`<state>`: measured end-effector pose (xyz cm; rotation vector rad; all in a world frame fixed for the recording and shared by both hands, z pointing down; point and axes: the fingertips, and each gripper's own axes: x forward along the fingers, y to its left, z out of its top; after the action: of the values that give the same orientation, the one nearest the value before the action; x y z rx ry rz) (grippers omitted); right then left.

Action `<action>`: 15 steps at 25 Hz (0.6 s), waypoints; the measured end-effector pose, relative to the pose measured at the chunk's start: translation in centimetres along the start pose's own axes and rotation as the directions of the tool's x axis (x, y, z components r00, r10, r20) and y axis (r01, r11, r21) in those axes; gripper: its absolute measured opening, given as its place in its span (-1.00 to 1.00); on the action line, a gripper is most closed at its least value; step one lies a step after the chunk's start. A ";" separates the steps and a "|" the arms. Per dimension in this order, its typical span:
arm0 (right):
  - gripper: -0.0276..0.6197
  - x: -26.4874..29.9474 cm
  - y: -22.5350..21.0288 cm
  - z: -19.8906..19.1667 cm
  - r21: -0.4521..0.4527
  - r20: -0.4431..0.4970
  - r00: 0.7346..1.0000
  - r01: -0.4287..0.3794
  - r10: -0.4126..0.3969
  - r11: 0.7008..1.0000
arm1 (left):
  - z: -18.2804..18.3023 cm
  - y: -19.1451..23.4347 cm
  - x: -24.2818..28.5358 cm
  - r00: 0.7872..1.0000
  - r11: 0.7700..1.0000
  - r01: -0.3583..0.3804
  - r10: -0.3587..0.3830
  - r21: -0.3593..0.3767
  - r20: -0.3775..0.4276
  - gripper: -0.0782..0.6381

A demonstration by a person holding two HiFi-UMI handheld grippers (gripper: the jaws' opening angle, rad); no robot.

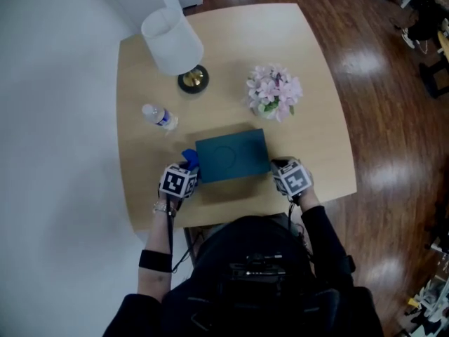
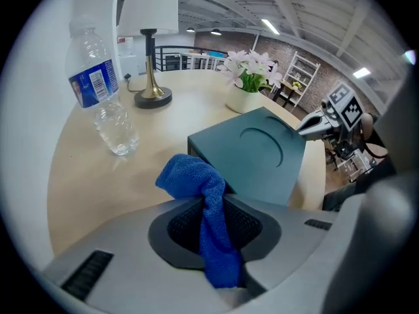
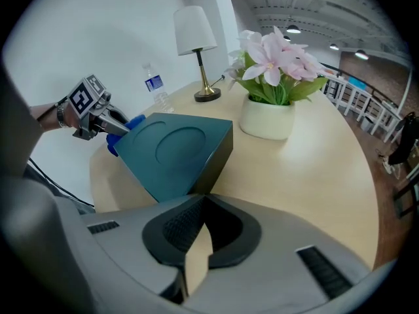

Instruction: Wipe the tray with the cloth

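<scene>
A dark teal tray point(image 1: 231, 156) with a round recess lies near the front of the wooden table point(image 1: 309, 69). My left gripper point(image 1: 188, 168) is at the tray's left end, shut on a blue cloth point(image 2: 203, 195) that bunches up out of its jaws beside the tray point(image 2: 262, 156). The cloth point(image 1: 190, 156) touches the tray's left edge. My right gripper point(image 1: 277, 167) is at the tray's right front corner. In the right gripper view its tips point(image 3: 196, 198) are closed together right on that corner of the tray point(image 3: 170, 156). The left gripper point(image 3: 108, 126) shows beyond the tray.
Behind the tray stand a white lamp point(image 1: 175, 44) on a brass base, a clear water bottle point(image 1: 159, 116) at the left, and a white pot of pink flowers point(image 1: 273, 92) at the right. The table's front edge is just below both grippers.
</scene>
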<state>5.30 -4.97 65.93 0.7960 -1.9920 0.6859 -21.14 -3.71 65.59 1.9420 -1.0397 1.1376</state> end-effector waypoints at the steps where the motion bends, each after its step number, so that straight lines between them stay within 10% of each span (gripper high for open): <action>1: -0.90 0.1 0.0 0.0 0.000 -0.001 1.000 0.006 -0.006 1.000 | 0.0 0.0 0.0 1.000 1.000 0.002 -0.002 0.003 -0.001 -0.56; 15: -0.89 -5.9 -0.6 1.8 0.150 0.078 0.992 0.084 -0.096 0.985 | -1.7 -1.4 -7.5 0.973 0.977 -0.018 0.066 -0.213 0.220 -0.55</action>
<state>7.34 -5.03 60.07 1.0125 -1.9846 0.7634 -22.93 0.68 59.34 1.9169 -1.2734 0.8032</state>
